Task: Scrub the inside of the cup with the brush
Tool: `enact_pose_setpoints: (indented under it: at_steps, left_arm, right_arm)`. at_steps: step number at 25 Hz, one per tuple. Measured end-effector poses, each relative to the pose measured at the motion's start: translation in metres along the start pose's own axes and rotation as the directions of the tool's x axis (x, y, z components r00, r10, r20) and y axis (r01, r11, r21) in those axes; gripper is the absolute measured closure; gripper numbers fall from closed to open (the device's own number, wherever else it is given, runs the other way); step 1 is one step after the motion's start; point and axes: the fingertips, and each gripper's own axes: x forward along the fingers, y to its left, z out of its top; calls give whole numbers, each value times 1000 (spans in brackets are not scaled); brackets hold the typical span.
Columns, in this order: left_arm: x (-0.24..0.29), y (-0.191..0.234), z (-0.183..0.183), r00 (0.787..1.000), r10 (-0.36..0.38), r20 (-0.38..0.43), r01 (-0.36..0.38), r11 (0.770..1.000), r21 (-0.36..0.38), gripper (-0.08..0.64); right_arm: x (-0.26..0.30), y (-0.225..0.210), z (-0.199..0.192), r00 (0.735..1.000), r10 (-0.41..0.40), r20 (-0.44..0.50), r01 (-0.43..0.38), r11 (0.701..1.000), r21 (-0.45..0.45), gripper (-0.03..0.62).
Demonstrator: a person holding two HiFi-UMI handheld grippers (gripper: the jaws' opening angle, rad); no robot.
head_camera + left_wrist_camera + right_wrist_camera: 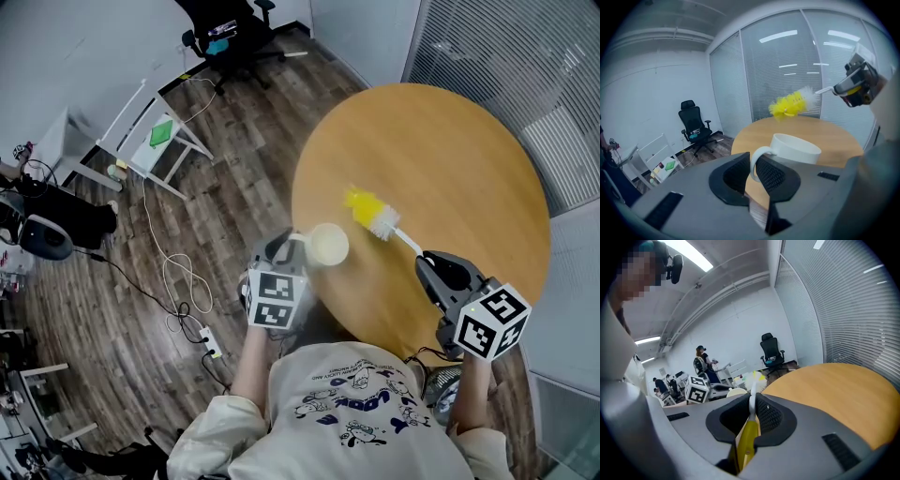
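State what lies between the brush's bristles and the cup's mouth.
Nothing. In the head view only bare table shows between the brush and the cup. The left gripper view shows open air between them too.

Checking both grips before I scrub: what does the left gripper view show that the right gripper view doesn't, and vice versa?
Left only: the left gripper shut on the white cup's handle, and the right gripper from outside. Right only: the brush's yellow grip between its jaws, and people behind. Both: the brush's bristles, round wooden table, black office chair.
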Motion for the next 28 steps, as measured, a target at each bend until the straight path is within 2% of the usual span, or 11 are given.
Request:
enact_pose_setpoints:
  at_steps: [9,17,21,28]
  left_arm:
    - [5,-13,16,998,-47,43,50,996,-79,522]
    - [6,-25,18,993,-94,76,107,977,-183,522]
    - [6,-26,19,992,-98,79,112,973,-202,522]
    - [6,-31,21,990,-109,85,126,967,-220,522]
  right_arm:
    - [25,-10,-8,992,-114,50,110,991,72,545]
    - [31,-16,-17,977,-196,85,190,978,82,545]
    - [32,-20,-18,967,-228,113,217,971,97,545]
    - [37,-24,-30,960,-261,100,255,964,70,545]
